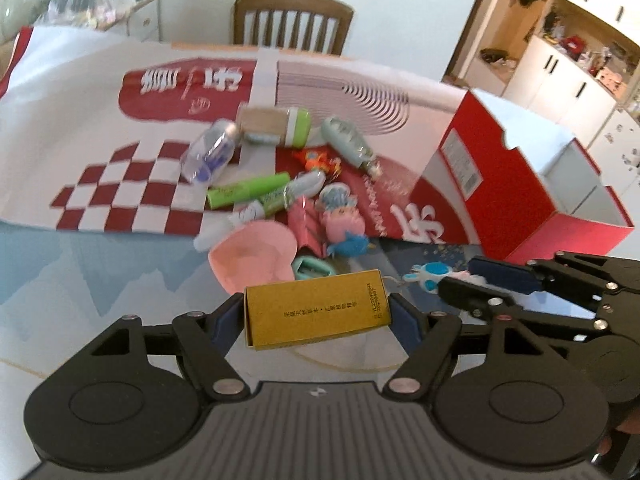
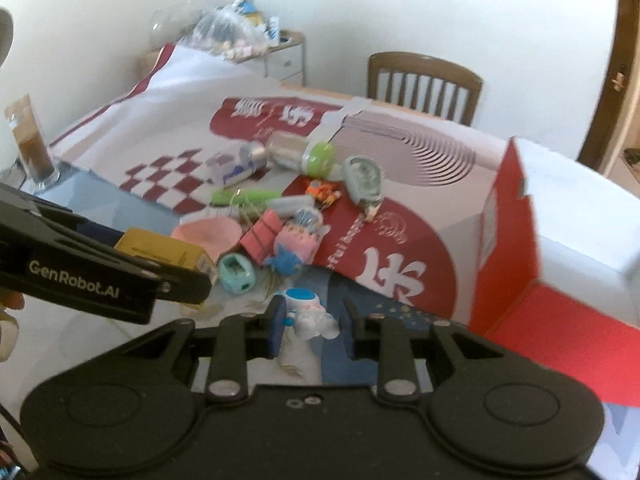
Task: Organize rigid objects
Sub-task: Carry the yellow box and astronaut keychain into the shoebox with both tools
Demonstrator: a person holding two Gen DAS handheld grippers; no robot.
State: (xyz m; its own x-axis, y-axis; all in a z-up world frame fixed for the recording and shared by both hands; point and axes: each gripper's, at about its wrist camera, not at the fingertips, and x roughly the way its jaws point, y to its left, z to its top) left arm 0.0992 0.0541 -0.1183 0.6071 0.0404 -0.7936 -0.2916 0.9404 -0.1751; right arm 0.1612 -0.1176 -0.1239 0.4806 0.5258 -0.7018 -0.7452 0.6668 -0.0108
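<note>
Left tool [image 1: 318,314] nearest the lens: pads clamped on the short ends of a yellow carton [image 1: 316,316], which is held crosswise and clear of the table [image 1: 100,280]. Right tool [image 2: 314,330] just beside it; a small white and blue bunny toy [image 2: 306,314] sits against its left pad [image 2: 277,328], while the right pad looks clear of it, so I can't tell whether the toy is gripped. Clutter pile on the table behind, left to right: clear bottle with blue print [image 1: 210,150], green tube [image 1: 248,189], pink bowl [image 1: 254,258] close behind the carton, teal sharpener-like piece [image 1: 314,270] touching the bowl's right side, tan roll with a green cap [image 1: 276,126] at the back, pink pig figure [image 1: 340,216], pale green bottle [image 1: 348,140] tilted. Most of it lies on a red-and-white printed sheet [image 1: 120,176]. Far right: open red box [image 1: 516,184], white inside, standing on the sheet's right edge. Wooden chair [image 1: 292,20] behind the table.
</note>
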